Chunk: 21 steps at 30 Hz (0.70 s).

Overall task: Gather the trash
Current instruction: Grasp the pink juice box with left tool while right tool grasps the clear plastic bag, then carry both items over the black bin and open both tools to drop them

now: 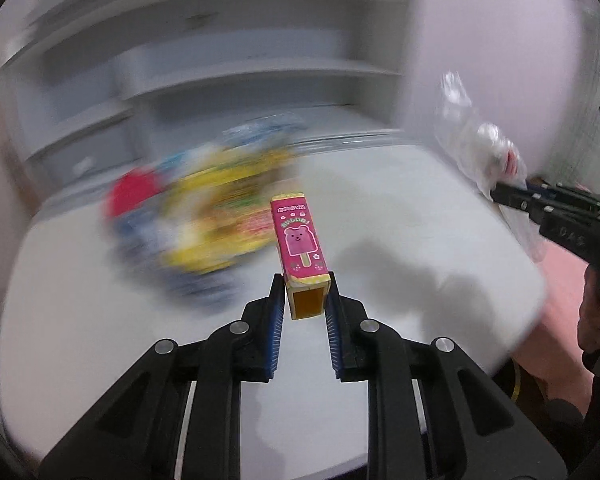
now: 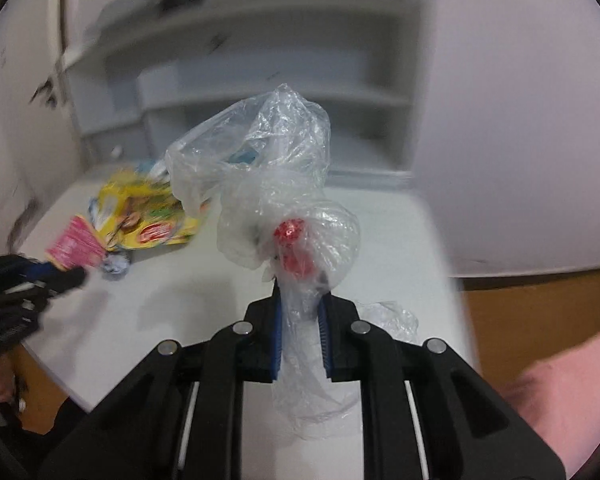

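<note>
My left gripper (image 1: 305,280) is shut on a small pink carton (image 1: 299,240) with a bear ice-pop picture, held above the white table (image 1: 400,208). In the right wrist view the left gripper (image 2: 82,274) holds the carton (image 2: 74,248) at the left. My right gripper (image 2: 299,292) is shut on a clear plastic bag (image 2: 284,184) with something red (image 2: 294,250) inside. The bag (image 1: 480,148) and right gripper (image 1: 496,196) also show at the right of the left wrist view. A yellow wrapper pile (image 2: 148,216) lies on the table, blurred in the left wrist view (image 1: 220,216).
White shelving (image 2: 268,80) stands behind the table against the wall. A crumpled blue-white scrap (image 2: 114,268) lies by the yellow wrappers. A brown floor (image 2: 532,312) and pink cloth (image 2: 568,376) show at the right beyond the table edge.
</note>
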Each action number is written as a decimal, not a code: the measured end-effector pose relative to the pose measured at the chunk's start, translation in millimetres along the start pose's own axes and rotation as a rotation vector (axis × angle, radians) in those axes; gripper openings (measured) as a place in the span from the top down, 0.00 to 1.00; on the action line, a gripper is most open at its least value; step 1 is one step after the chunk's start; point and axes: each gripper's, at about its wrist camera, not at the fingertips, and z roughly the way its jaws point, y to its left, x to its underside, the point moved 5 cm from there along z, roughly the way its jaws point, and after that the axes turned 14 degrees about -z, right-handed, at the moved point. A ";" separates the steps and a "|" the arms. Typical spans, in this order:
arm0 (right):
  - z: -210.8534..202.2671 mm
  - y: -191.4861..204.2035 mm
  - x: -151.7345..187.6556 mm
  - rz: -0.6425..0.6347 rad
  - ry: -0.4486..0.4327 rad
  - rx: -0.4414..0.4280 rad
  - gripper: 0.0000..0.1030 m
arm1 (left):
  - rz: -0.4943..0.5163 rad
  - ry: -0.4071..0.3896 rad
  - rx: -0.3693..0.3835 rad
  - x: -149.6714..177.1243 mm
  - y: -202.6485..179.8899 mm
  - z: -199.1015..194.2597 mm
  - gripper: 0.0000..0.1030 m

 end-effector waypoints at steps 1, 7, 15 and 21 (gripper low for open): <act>-23.1 -26.3 17.6 0.041 -0.009 0.057 0.85 | 0.033 -0.006 0.038 1.6 -22.0 1.3 0.82; -97.9 -144.0 145.4 0.299 0.062 0.317 0.85 | 0.308 0.015 0.381 49.3 -210.3 20.0 0.82; -85.7 -213.1 376.4 0.721 0.364 0.375 0.85 | 0.581 0.277 0.642 193.6 -368.8 110.2 0.82; -22.0 -194.9 488.2 0.931 0.573 0.224 0.85 | 0.627 0.518 0.557 288.9 -383.8 225.7 0.82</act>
